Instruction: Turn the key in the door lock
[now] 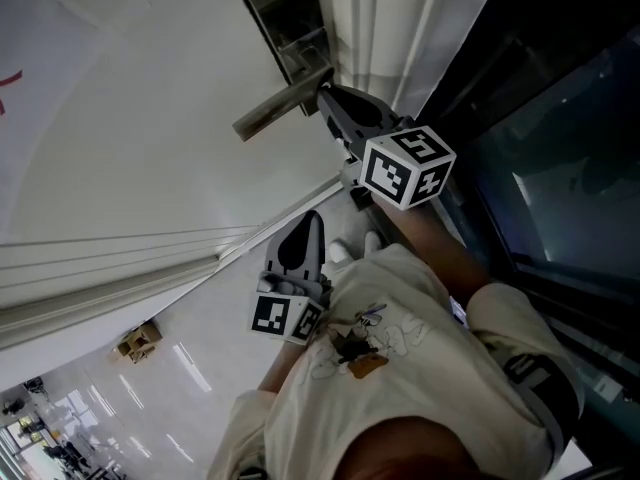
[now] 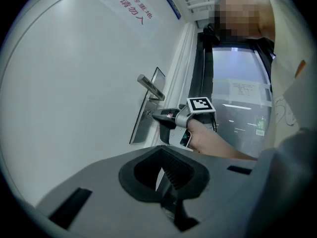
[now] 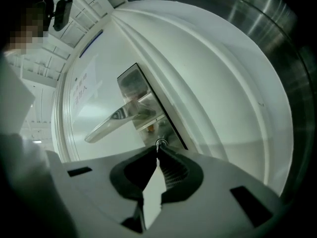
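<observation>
A steel lock plate (image 3: 141,90) with a lever handle (image 3: 114,123) sits on the white door (image 1: 120,118). In the right gripper view a small metal key (image 3: 159,143) sticks out of the plate just below the handle. My right gripper (image 3: 158,150) points level at the plate with its tips pinched on the key. The head view shows the same gripper (image 1: 326,96) under the handle (image 1: 272,110), and the key is hidden there. My left gripper (image 1: 311,220) hangs lower, away from the door, shut with nothing between its jaws (image 2: 161,155).
A ribbed white door frame (image 1: 385,23) runs beside the plate, with a dark glass panel (image 1: 560,148) to its right. Red printed characters (image 2: 131,9) are on the door higher up. A small box (image 1: 140,341) lies on the shiny floor.
</observation>
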`<state>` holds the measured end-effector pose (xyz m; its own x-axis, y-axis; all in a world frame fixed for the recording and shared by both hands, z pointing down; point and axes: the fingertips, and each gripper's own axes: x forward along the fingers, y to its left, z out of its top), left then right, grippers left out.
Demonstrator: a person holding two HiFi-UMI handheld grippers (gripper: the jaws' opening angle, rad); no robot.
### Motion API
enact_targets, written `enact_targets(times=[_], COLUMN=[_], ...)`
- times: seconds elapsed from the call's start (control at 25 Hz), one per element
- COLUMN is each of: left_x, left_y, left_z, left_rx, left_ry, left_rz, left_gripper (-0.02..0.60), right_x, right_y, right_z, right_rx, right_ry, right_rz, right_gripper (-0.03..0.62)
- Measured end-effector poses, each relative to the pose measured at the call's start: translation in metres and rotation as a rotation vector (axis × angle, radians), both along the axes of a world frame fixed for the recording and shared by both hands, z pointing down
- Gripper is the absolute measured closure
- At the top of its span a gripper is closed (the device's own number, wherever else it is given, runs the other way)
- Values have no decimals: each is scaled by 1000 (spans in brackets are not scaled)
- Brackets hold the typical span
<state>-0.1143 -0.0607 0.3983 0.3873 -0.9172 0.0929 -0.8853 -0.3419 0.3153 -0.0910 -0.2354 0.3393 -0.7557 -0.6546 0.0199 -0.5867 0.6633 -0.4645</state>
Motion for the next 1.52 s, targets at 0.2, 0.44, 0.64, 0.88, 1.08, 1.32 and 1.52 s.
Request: enact_targets(times=[0.2, 0.44, 0.64, 0.88, 1.08, 1.32, 1.52], left_x=[-1, -4, -3, 0, 3, 11, 24], left_y=[0, 1, 0, 0, -1, 0, 5], left_z=[0, 0, 1, 2, 1, -1, 2], left_rx=[3, 4, 3, -2, -4, -9, -23], left_ry=[-2, -2, 1, -1, -5, -13, -15], left_rz=[3, -2, 0, 4, 1, -11, -26], left_gripper=[578, 579, 578, 578, 578, 578, 578], right_x=[0, 1, 1, 2, 3, 5, 21], right_y=[0, -2, -2, -3, -4, -5, -2], right_z=[0, 1, 3, 8, 11, 10, 3], right_rx=[-70, -185, -295, -454, -569, -559, -475], right_ry=[-70, -197, -308, -481, -622, -623, -578], right_rz=[-22, -55, -102, -130, -155, -160, -192], right_gripper=[572, 572, 571, 571, 572, 571, 536])
